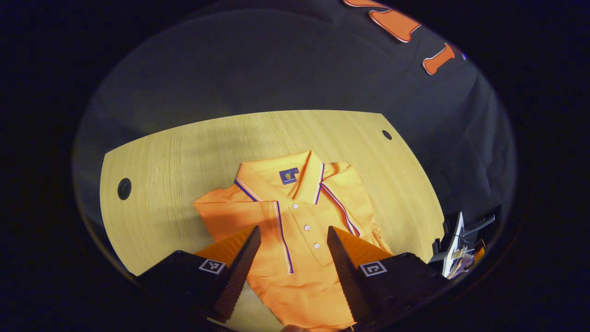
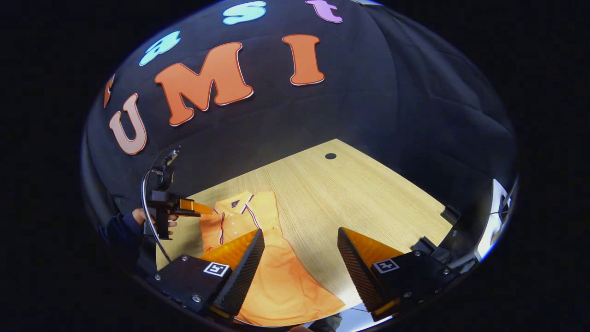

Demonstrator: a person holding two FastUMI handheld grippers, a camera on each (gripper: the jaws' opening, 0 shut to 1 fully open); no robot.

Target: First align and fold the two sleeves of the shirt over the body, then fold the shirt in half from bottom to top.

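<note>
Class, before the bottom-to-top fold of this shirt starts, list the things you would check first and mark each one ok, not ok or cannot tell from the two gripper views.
1. Both sleeves folded over the body: ok; the orange polo shirt lies as a narrow strip, no sleeve sticking out.
2. Shirt flat on the table, collar at the far end: ok.
3. Left gripper open and empty: ok.
4. Right gripper open and empty: ok.
5. Hem within reach: ok; it lies nearest, by the right gripper's fingers.
6. Hem edges aligned: cannot tell; the hem looks flared and partly hidden.
</note>
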